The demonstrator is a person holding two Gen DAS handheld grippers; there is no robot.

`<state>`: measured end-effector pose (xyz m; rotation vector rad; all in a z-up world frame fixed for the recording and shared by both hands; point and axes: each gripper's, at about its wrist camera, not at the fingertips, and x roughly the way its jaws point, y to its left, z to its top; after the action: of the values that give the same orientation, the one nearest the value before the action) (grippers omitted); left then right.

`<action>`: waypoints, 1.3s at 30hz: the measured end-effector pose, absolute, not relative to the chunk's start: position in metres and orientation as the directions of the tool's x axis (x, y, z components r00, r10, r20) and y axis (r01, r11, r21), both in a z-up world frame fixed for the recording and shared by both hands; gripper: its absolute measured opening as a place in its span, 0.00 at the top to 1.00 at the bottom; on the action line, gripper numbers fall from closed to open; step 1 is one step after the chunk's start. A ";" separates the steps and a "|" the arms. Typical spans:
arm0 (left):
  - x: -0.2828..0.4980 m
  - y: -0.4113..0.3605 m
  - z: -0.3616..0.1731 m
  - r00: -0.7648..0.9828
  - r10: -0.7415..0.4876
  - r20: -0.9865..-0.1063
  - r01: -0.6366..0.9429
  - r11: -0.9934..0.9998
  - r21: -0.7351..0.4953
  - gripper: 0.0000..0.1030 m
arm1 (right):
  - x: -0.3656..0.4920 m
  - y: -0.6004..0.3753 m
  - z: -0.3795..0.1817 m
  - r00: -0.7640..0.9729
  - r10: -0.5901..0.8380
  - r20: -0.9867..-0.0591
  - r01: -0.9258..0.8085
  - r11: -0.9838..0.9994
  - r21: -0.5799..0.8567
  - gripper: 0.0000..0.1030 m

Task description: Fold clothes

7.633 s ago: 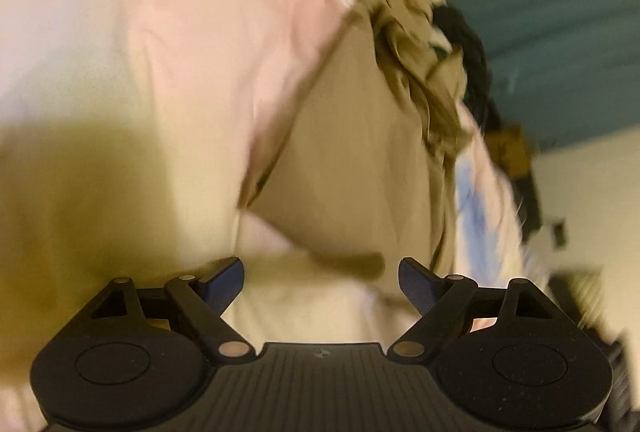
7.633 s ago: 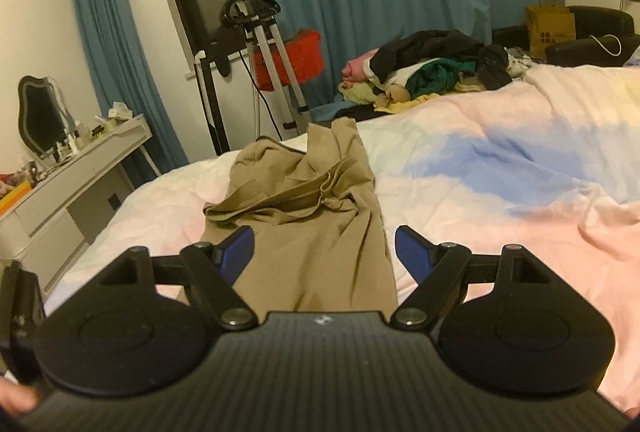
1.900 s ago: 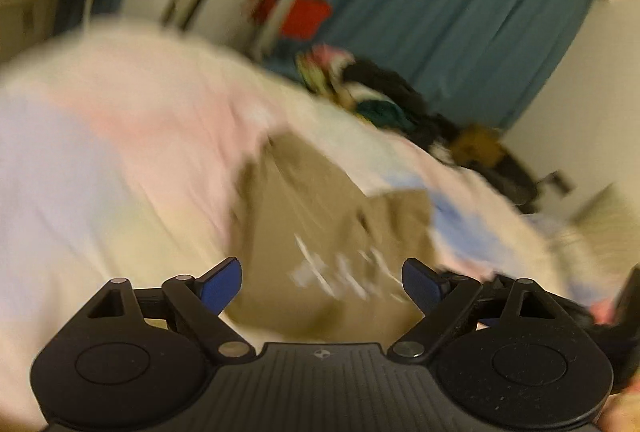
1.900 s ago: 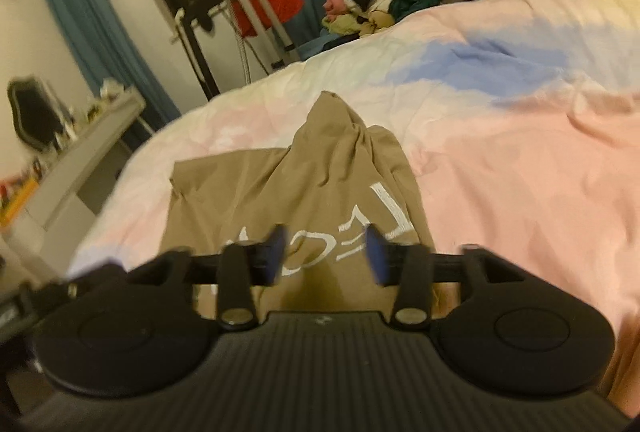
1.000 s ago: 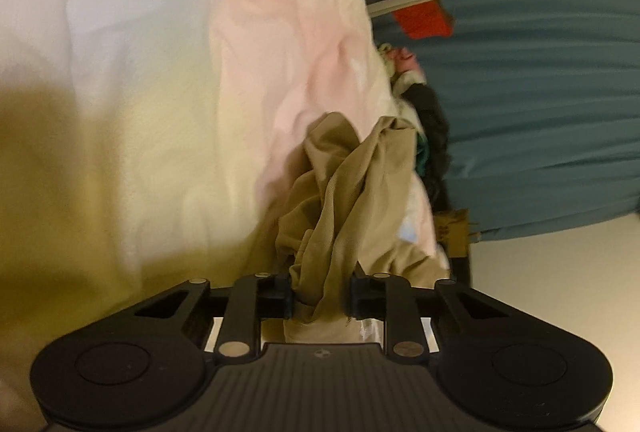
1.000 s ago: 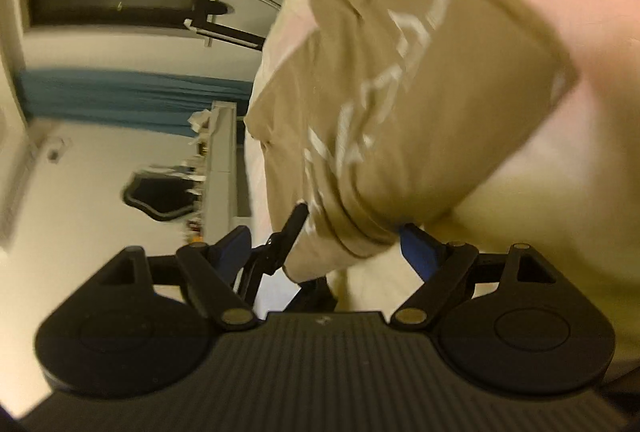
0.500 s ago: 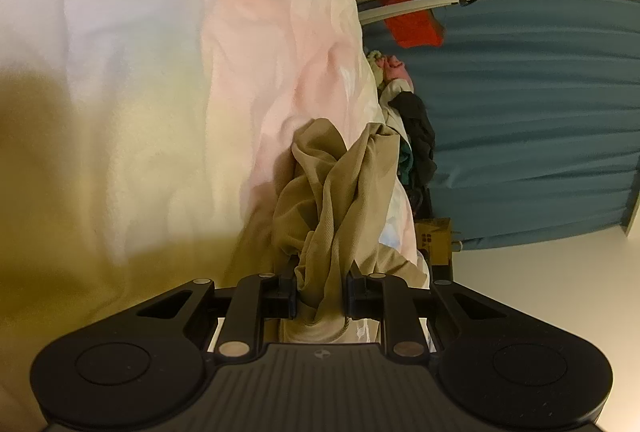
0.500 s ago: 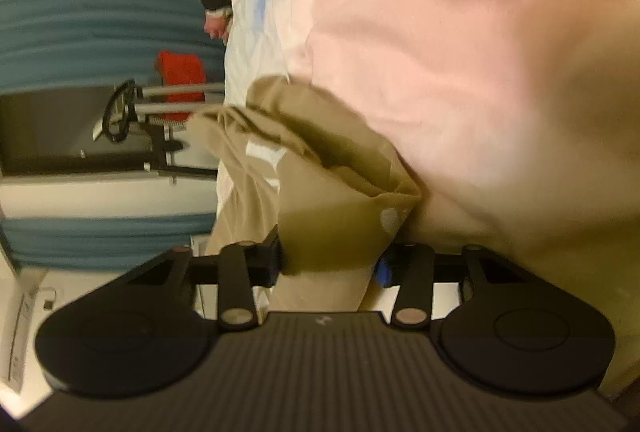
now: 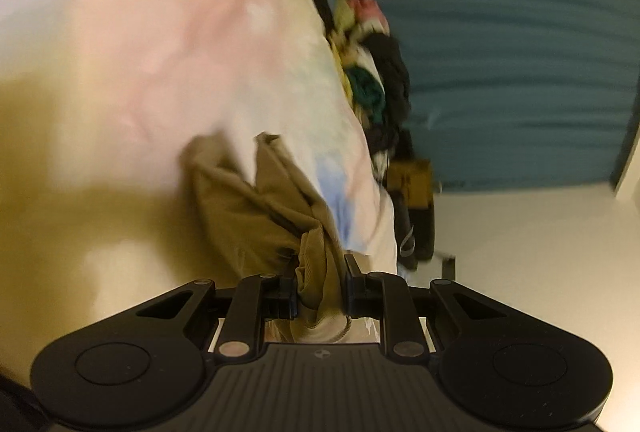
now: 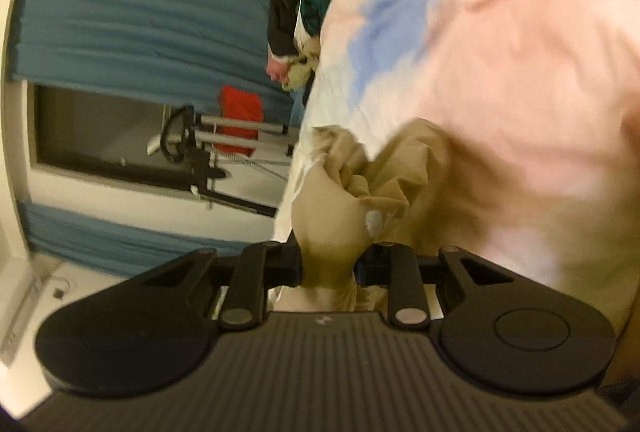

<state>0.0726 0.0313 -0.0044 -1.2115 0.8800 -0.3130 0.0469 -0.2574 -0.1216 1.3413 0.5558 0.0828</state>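
- Left gripper [image 9: 321, 290] is clenched on a bunch of the tan garment [image 9: 256, 216].
- Right gripper [image 10: 328, 264] closing, garment fabric pinched between its jaws.
- Garment stretches away from both grippers over the bedspread [image 9: 160, 32].

The garment [image 9: 260, 216] hangs bunched between the two grippers, one end in the left gripper [image 9: 321, 290], the other in the right gripper [image 10: 328, 264], whose jaws are closing on it. Behind the garment spreads the bedcover [image 9: 160, 32]. At the bed's far edge lies a heap of clothes [image 9: 372, 72], with the curtain [image 9: 520, 72] behind it. Beside the heap stands what may be a frame [image 10: 224, 140], though blur hides its form.
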 end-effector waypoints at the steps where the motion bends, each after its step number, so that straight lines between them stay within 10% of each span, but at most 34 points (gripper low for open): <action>1: 0.086 0.019 0.006 0.626 -0.653 -0.427 -0.225 0.373 -0.900 0.79 | 0.051 -0.269 -0.114 0.871 0.358 -0.336 0.266 0.232 0.936 0.74; 10: 0.260 -0.129 0.071 0.546 -0.723 -0.425 -0.080 0.459 -0.885 0.79 | 0.138 -0.377 -0.049 0.926 0.178 -0.333 0.274 0.294 0.916 0.74; 18: 0.344 -0.245 0.042 0.558 -0.776 -0.295 0.234 0.488 -0.841 0.79 | 0.196 -0.440 -0.032 0.991 -0.097 -0.091 0.130 0.566 0.814 0.74; 28: 0.311 -0.234 -0.113 0.491 -0.729 -0.477 0.257 0.644 -0.720 0.81 | 0.169 -0.449 -0.201 0.927 -0.050 -0.373 0.342 0.522 0.781 0.74; 39: 0.264 -0.224 -0.066 0.524 -0.667 -0.530 0.445 0.745 -0.497 0.75 | 0.137 -0.433 -0.207 0.849 -0.031 -0.528 0.484 0.447 0.753 0.71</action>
<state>0.2636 -0.2235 -0.0663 -0.3188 0.7673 -0.6788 0.1367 -0.4329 -0.2068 1.0691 0.4806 -0.3343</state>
